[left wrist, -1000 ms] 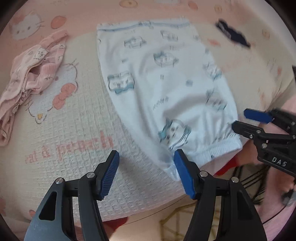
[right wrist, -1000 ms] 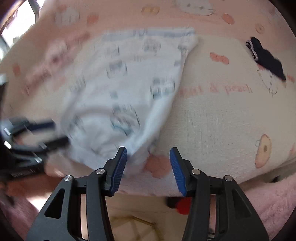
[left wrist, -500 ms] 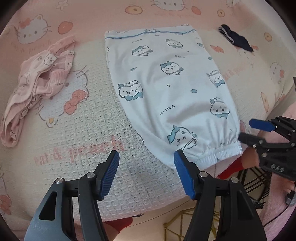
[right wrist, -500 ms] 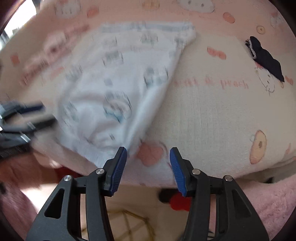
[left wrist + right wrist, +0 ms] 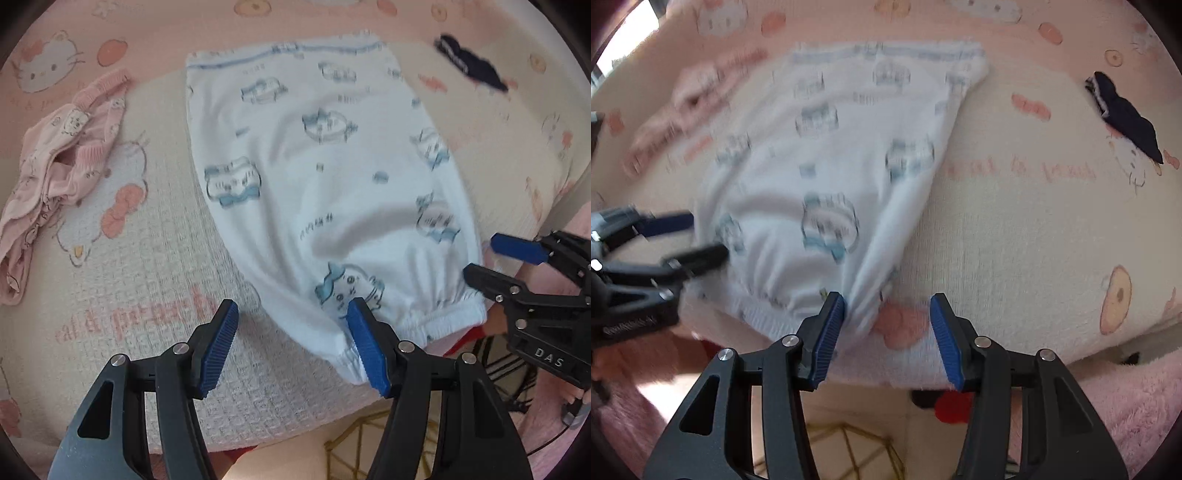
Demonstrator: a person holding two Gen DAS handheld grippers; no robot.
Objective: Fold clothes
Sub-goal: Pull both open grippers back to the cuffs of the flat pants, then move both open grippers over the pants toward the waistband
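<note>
A white garment (image 5: pixel 325 177) with blue cartoon prints lies flat on the blanket, its elastic cuff (image 5: pixel 443 321) at the bed's near edge. My left gripper (image 5: pixel 293 328) hangs open over the cuff's left corner. Its right fingertip overlaps the fabric and its left one is over bare blanket. My right gripper (image 5: pixel 886 317) is open at the cuff's other corner (image 5: pixel 864 302), which lies just inside its left finger without being pinched. Each gripper shows in the other's view: the right gripper (image 5: pixel 491 258) beside the cuff, the left gripper (image 5: pixel 683 236) blurred at the left.
A crumpled pink garment (image 5: pixel 62 155) lies on the left of the cream and pink blanket (image 5: pixel 129 258). A small dark navy item (image 5: pixel 1126 118) sits at the far right. Below the bed edge are a gold wire frame (image 5: pixel 369 443) and fluffy pink fabric (image 5: pixel 1126 406).
Both views wobble a little. The white garment lies as before, and both grippers hold the same opening over its cuff.
</note>
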